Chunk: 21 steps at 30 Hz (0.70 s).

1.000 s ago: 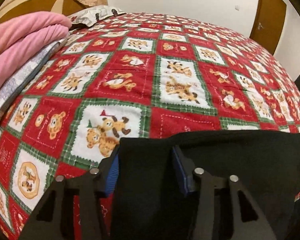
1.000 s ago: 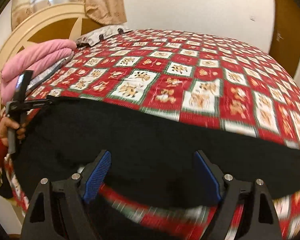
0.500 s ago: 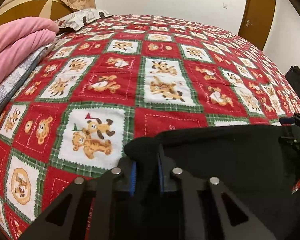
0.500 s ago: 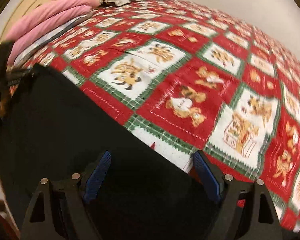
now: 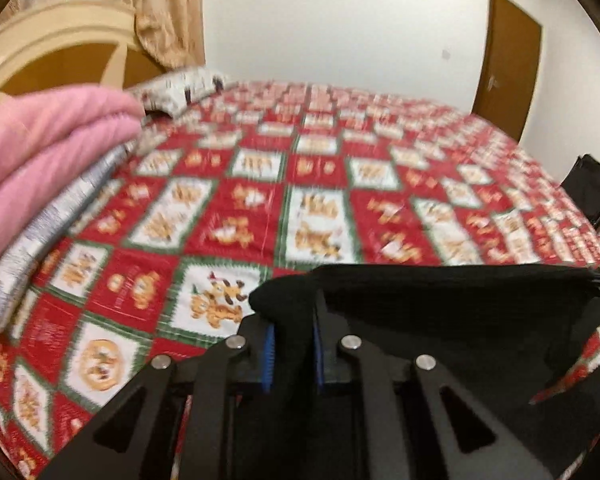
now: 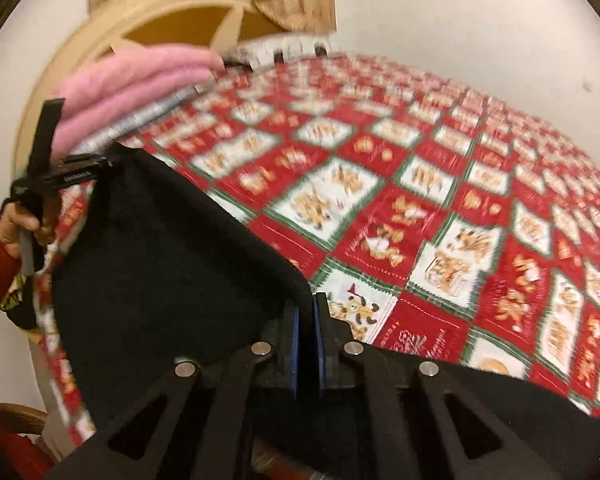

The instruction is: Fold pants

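Pinching soft black pants (image 5: pixel 440 312), both grippers' blue-padded fingers (image 6: pixel 291 340) clamp.

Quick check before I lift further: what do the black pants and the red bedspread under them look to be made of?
The black pants look like a soft matte knit, possibly fleece or jersey: no sheen, a faintly ribbed edge, and they drape limply between the left gripper and right gripper. The bedspread looks like printed woven cotton, perhaps quilted, judging by stitch lines around its cartoon squares. Blur leaves both uncertain.

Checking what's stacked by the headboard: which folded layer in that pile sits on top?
The pink blanket is on top; the grey-and-white patterned quilt lies beneath it.
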### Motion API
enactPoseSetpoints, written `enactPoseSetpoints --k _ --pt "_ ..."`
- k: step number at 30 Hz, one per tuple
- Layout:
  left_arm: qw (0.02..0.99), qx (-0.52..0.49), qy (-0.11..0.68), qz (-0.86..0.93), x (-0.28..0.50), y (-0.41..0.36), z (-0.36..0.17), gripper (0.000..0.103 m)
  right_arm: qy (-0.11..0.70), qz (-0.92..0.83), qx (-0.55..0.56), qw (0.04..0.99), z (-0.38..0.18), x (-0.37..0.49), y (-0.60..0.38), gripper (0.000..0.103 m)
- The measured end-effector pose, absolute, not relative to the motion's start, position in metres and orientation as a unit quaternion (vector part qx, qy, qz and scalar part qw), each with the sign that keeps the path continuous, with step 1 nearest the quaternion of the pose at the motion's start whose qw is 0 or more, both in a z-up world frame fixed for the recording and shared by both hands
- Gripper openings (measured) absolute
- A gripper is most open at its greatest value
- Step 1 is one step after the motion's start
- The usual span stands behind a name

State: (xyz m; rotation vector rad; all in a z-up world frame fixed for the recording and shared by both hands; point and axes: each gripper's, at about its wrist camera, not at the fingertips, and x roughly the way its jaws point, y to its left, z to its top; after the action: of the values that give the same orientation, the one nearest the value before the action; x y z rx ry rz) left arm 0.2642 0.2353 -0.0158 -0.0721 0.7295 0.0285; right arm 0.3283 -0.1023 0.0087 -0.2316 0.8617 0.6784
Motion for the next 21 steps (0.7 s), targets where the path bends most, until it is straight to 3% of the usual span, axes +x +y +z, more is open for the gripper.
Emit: enactPoseSetpoints --k 6,12,17,21 --pt "0.949 -0.046 0.311 0.008 0.187 0.233 0.002 0.016 0.36 0.338 -0.112 0.862 0.039 0.236 -0.108 0.006" --pt "0.947 -0.051 0.318 0.017 0.123 0.229 -0.038 0.018 0.357 0.335 -0.155 0.858 -0.001 0.151 -0.1 0.006" --pt "0.936 -0.081 0.34 0.039 0.101 0.234 -0.077 0.035 0.373 0.317 -0.159 0.857 -0.052 0.122 -0.101 0.007" --pt "0.933 -0.078 0.346 0.061 0.081 0.231 -0.09 0.059 0.39 0.298 -0.149 0.858 -0.076 0.117 -0.102 0.008"
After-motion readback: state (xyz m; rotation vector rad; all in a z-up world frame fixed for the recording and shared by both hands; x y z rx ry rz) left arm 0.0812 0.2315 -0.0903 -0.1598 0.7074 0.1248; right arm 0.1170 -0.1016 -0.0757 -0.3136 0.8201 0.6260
